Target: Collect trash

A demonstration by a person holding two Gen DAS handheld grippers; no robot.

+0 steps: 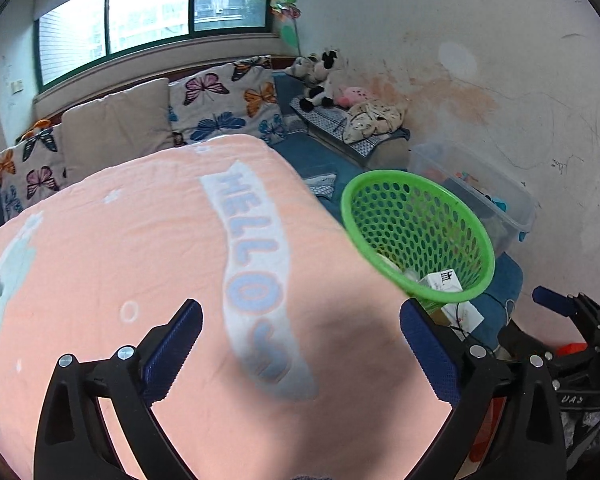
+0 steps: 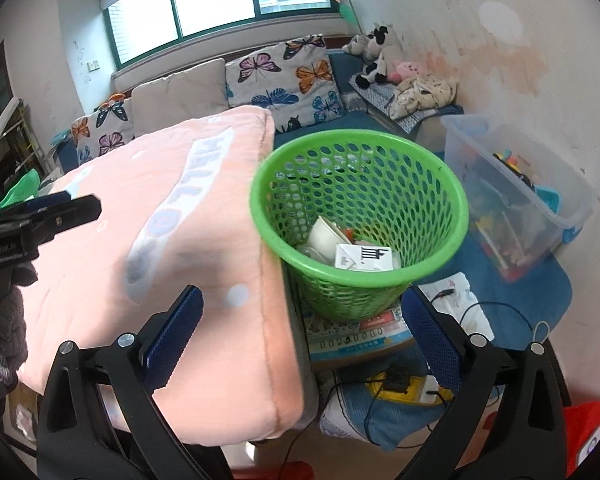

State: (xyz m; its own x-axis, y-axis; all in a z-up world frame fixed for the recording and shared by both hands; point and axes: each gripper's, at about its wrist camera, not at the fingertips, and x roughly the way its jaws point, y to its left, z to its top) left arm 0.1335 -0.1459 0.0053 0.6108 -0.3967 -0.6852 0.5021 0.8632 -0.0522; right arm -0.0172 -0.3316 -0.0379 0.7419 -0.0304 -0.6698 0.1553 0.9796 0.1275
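Note:
A green perforated plastic basket (image 2: pixel 360 216) stands on books just right of a folded pink "HELLO" quilt (image 2: pixel 160 240). Inside lie a white carton with a black barcode mark (image 2: pixel 364 258) and crumpled white paper (image 2: pixel 324 236). The basket also shows in the left wrist view (image 1: pixel 416 236), with the carton (image 1: pixel 444 282) at its bottom. My left gripper (image 1: pixel 300 344) is open and empty above the quilt (image 1: pixel 140 280). My right gripper (image 2: pixel 302 332) is open and empty over the quilt's right edge, in front of the basket. The left gripper shows at the right wrist view's left edge (image 2: pixel 40 220).
A clear plastic bin of toys (image 2: pixel 520 196) stands right of the basket by the wall. Butterfly pillows (image 2: pixel 284 80) and plush toys (image 2: pixel 380 60) line the back under the window. Books (image 2: pixel 360 340), black cables (image 2: pixel 480 312) and a yellow device (image 2: pixel 396 384) lie on the blue mat below.

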